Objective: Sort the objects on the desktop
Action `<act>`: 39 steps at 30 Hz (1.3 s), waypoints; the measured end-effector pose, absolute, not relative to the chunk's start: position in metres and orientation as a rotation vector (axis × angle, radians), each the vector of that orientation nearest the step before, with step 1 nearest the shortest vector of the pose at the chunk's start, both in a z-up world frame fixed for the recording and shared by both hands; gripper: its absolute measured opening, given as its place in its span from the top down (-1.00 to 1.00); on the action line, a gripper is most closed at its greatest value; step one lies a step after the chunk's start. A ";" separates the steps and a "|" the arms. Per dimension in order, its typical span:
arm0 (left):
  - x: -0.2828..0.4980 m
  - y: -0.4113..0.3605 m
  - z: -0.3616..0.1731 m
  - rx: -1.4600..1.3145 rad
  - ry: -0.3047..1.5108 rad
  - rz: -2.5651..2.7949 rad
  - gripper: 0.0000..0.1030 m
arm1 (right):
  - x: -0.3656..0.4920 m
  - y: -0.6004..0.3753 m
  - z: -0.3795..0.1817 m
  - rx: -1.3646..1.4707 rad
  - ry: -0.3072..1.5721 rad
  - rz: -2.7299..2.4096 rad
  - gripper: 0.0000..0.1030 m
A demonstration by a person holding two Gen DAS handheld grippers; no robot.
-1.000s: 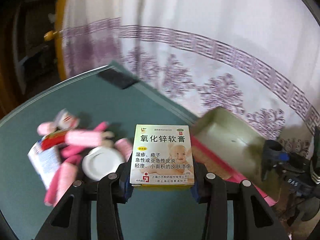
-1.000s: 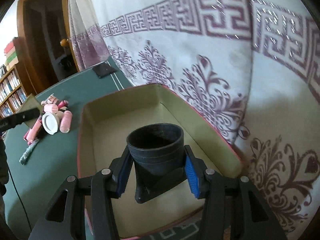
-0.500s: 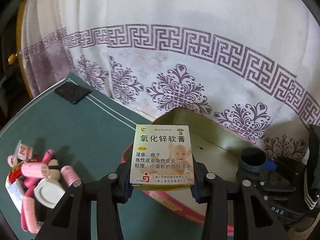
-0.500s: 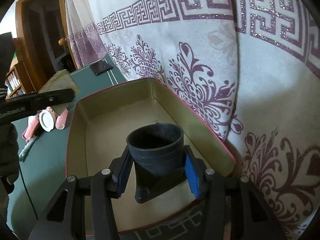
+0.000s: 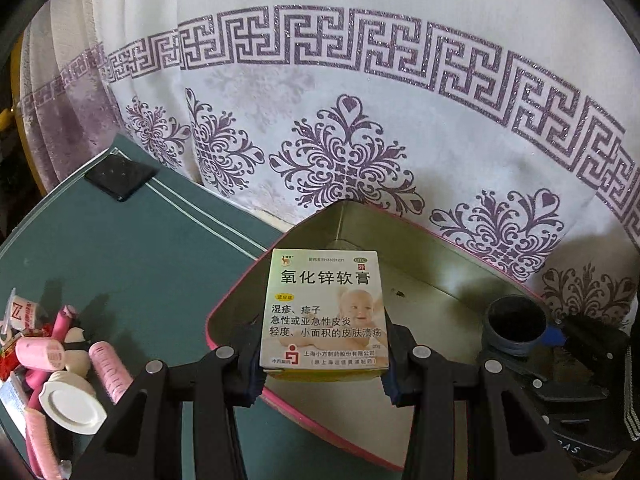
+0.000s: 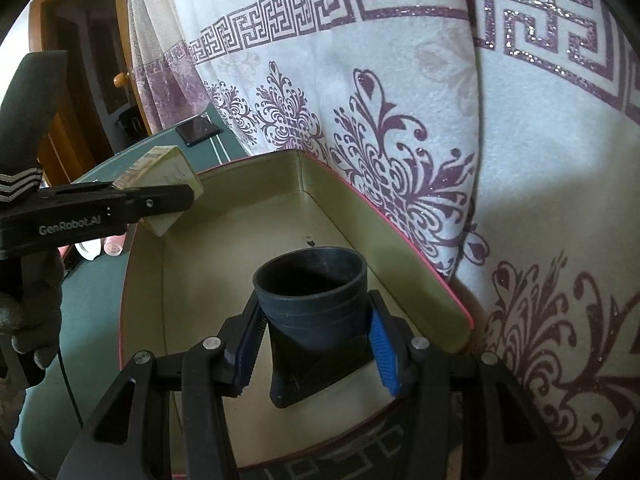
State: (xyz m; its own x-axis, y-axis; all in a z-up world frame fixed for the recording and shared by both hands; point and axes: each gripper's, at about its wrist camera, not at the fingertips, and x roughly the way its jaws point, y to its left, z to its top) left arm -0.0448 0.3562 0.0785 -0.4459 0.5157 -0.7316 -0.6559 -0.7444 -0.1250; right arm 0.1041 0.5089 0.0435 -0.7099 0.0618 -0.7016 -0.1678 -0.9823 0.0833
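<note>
My left gripper (image 5: pixel 322 356) is shut on a yellow-white ointment box (image 5: pixel 324 312) with a baby's picture, held above the near-left rim of the pink-edged tin box (image 5: pixel 236 300). In the right wrist view the same ointment box (image 6: pixel 168 172) hangs over the tin's (image 6: pixel 420 264) far-left corner, pinched in the left gripper (image 6: pixel 176 200). My right gripper (image 6: pixel 316 348) is shut on a dark funnel-shaped plastic cup (image 6: pixel 316 296), which hangs over the tin's inside. That cup (image 5: pixel 514 320) also shows at the right of the left wrist view.
A heap of pink hair rollers (image 5: pixel 108 364), a white lid (image 5: pixel 72 404) and small packets (image 5: pixel 24 312) lies on the green tabletop (image 5: pixel 120 260) at left. A black phone (image 5: pixel 120 176) lies near the table's far edge. A white and purple patterned curtain (image 5: pixel 340 100) hangs right behind.
My left gripper has carried the ointment box rightward, from over the green table to above the tin's rim. The right gripper with the cup has stayed over the tin.
</note>
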 end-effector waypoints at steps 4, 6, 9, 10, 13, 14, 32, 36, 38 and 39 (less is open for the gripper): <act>-0.048 0.358 0.075 -1.043 0.228 2.190 0.10 | 0.103 0.510 0.044 -1.136 0.220 2.785 -0.04; -0.050 0.358 0.073 -1.055 0.232 2.189 0.09 | 0.103 0.510 0.043 -1.137 0.222 2.782 -0.05; -0.053 0.358 0.071 -1.070 0.224 2.194 -0.26 | 0.103 0.510 0.044 -1.139 0.225 2.778 -0.05; -0.054 0.356 0.071 -1.070 0.217 2.200 -0.33 | 0.103 0.510 0.044 -1.139 0.227 2.777 -0.06; -0.055 0.354 0.072 -1.077 0.207 2.206 -0.33 | 0.103 0.509 0.044 -1.141 0.224 2.774 -0.06; -0.055 0.352 0.072 -1.078 0.205 2.209 -0.33 | 0.103 0.509 0.044 -1.141 0.224 2.774 -0.06; -0.043 0.309 0.085 -1.059 0.154 2.271 -0.33 | 0.112 0.499 0.065 -1.034 0.265 2.810 -0.21; -0.041 0.289 0.087 -1.063 0.114 2.293 -0.33 | 0.112 0.495 0.068 -1.007 0.270 2.816 -0.22; -0.039 0.281 0.087 -1.068 0.099 2.301 -0.33 | 0.111 0.493 0.070 -1.000 0.265 2.818 -0.22; -0.038 0.276 0.086 -1.070 0.091 2.305 -0.33 | 0.110 0.492 0.071 -0.999 0.260 2.817 -0.22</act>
State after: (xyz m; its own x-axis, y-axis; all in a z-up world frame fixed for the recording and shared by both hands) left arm -0.0382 0.2756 0.0862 -0.5027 0.4834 -0.7167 -0.5381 -0.8238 -0.1782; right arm 0.1098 0.4919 0.0711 -0.7694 0.0746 -0.6344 -0.1894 -0.9751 0.1150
